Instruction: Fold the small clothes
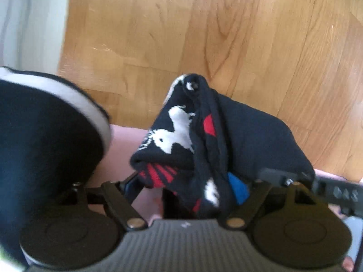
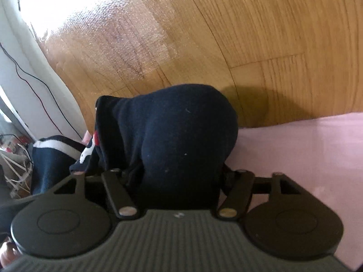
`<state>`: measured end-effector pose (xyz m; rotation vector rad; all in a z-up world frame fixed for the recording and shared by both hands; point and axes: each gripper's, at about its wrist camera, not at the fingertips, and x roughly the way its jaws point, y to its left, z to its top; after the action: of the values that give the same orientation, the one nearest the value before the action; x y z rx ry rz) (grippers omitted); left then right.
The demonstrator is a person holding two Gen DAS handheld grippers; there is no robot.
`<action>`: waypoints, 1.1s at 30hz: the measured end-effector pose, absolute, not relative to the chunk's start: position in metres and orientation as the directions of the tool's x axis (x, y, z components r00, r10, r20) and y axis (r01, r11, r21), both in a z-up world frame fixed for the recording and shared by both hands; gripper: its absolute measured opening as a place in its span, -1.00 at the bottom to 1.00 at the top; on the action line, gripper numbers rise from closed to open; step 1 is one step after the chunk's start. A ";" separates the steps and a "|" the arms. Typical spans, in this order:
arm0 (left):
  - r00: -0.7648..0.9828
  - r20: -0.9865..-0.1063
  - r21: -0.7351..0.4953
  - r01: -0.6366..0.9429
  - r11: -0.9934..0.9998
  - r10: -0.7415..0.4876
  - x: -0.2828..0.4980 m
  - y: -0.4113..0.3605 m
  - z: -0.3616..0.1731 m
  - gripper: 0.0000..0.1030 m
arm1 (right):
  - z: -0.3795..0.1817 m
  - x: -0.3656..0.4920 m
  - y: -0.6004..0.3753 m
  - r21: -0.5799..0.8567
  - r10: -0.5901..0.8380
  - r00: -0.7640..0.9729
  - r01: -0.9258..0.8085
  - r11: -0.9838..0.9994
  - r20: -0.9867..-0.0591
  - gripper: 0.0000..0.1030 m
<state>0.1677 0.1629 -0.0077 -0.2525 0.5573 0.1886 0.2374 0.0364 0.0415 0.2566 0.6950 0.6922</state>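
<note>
We see a dark sock [image 1: 199, 136] with white, red and blue patterns bunched over our left gripper [image 1: 188, 195] at centre frame. Another dark garment with a white band [image 1: 45, 122] fills the left. Wooden floor [image 1: 226, 34] spreads above, pink cloth [image 1: 122, 149] below.

You have a wooden floor [image 2: 226, 34] under you, its planks glossy where the light hits them. A pink cloth [image 2: 306, 149] lies flat on it, its edge crossing the boards. A dark garment with a white stripe [image 1: 45, 117] sits at the left on the pink cloth, near the white wall [image 2: 22, 68].
</note>
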 end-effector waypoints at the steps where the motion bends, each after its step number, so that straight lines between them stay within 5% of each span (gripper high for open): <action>1: 0.836 -0.535 -0.180 -0.259 0.949 0.126 0.157 0.158 -0.002 0.53 | 0.046 0.227 0.032 0.416 0.652 0.574 -0.502 0.758 -0.495 0.53; 4: 0.841 -0.513 -0.181 -0.300 0.937 0.170 0.118 0.151 0.009 0.66 | 0.058 0.177 0.010 0.371 0.633 0.631 -0.512 0.774 -0.449 0.70; 12: 0.832 -0.505 -0.121 -0.334 0.935 0.232 0.027 0.111 0.017 0.99 | 0.062 0.054 -0.040 0.341 0.571 0.697 -0.460 0.820 -0.433 0.71; 33: 0.792 -0.505 0.027 -0.383 0.923 0.344 -0.068 0.049 0.014 1.00 | 0.048 -0.042 -0.070 0.252 0.473 0.733 -0.401 0.881 -0.488 0.75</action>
<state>-0.0678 0.0489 0.0139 -0.0783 0.5282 0.3915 -0.0422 -0.0701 0.0476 0.1329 0.5722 0.4820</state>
